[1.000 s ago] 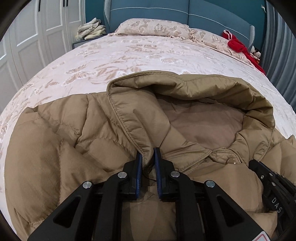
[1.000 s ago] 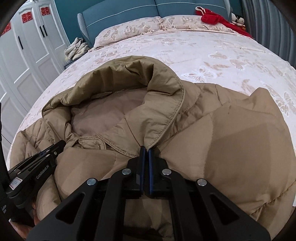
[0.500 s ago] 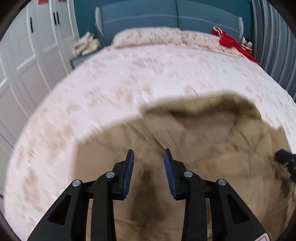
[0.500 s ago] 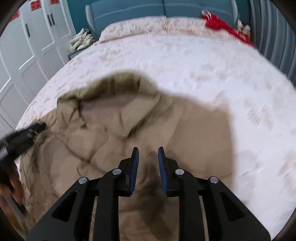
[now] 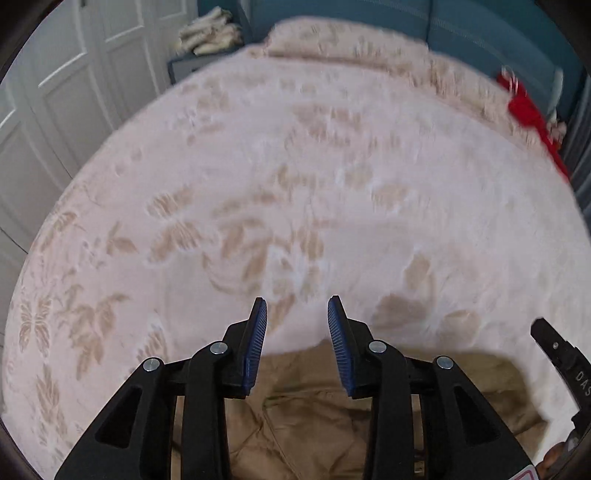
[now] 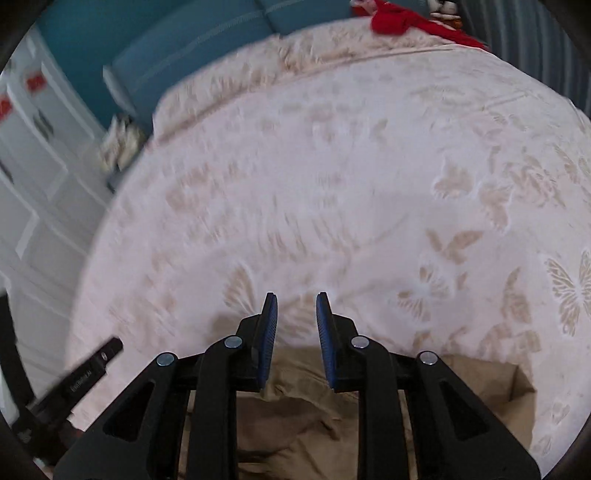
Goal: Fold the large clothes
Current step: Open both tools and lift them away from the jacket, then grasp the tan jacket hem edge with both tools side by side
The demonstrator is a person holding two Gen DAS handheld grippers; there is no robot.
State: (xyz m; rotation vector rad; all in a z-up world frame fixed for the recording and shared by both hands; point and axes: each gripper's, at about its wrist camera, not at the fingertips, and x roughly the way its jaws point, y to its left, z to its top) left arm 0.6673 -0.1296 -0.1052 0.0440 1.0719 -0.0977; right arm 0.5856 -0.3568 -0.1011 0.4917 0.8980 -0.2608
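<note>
The tan down jacket point(image 5: 314, 406) lies on the bed below my left gripper point(image 5: 297, 301), mostly hidden behind the fingers. That gripper stands open above the bedspread, with nothing between its blue pads. In the right wrist view the jacket point(image 6: 295, 413) shows at the bottom edge, under my right gripper point(image 6: 296, 295), which is also open and empty. The right gripper's black tip point(image 5: 554, 347) pokes in at the left view's right edge. At the right view's left edge, the left gripper's tip point(image 6: 92, 365) is visible. Both views are motion-blurred.
The bed's pale leaf-and-butterfly spread point(image 5: 295, 166) fills the view ahead. Pillows and a teal headboard point(image 5: 480, 33) stand at the far end, with a red cloth point(image 5: 524, 107) at the far right corner. White wardrobe doors point(image 5: 55, 92) and a nightstand with folded cloth point(image 5: 207, 37) stand left.
Both grippers let go of the jacket's collar, opened, and rose and swung away from it. The jacket has slid from mid-frame to the bottom edge of both views.
</note>
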